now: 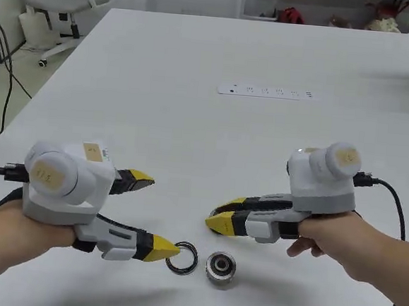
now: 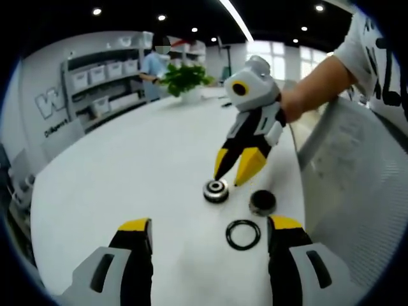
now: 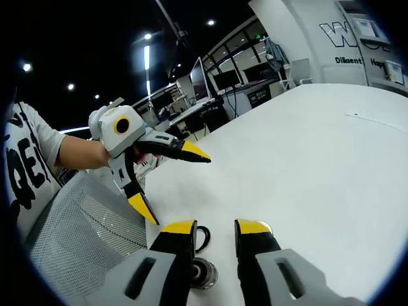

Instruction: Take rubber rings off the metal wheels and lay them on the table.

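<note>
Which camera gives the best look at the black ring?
The left gripper view: the ring lies whole, unhidden. In the head view a jaw tip covers its edge; in the right gripper view a jaw hides half.

Two hand-held units, left claw and right claw: pale grey housings, black jaws tipped in yellow, a tan label on each rounded top, and a black cable at each rear. Shirt: white, short-sleeved, with large black lettering.
</note>
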